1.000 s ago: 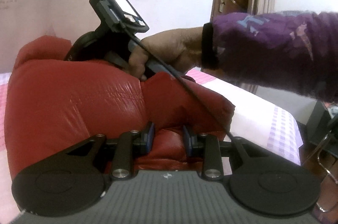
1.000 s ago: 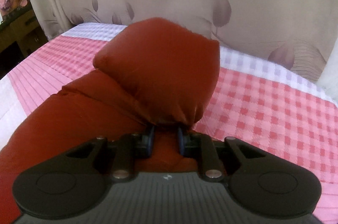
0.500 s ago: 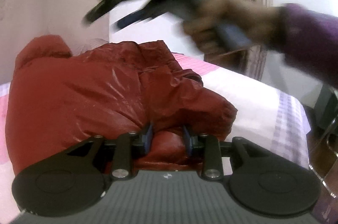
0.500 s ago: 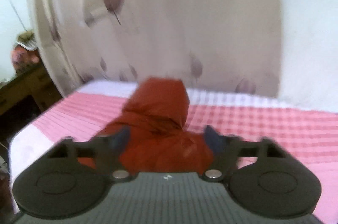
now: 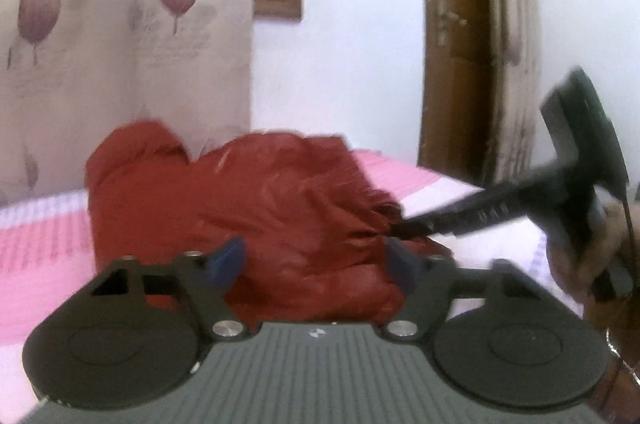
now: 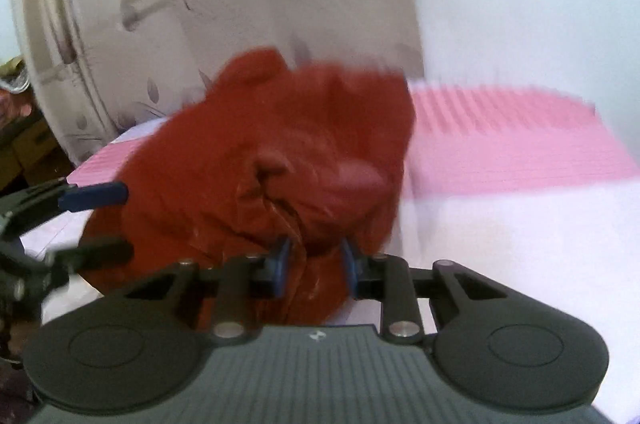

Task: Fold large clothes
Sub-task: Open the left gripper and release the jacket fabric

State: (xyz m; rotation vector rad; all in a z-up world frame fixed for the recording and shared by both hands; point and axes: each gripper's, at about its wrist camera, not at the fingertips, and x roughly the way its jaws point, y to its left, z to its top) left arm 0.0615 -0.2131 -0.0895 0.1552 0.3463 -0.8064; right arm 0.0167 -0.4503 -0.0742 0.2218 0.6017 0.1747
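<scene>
Red padded jacket (image 5: 256, 208), heaped mid-frame on the pink bed (image 6: 500, 140), is judged soft, slippery; its hem is pinched by right tongs (image 6: 314, 266), while left tongs (image 5: 316, 260) are spread wide.

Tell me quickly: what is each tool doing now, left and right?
Left tool: open, holding nothing.
Right tool: closed on the red jacket.
</scene>
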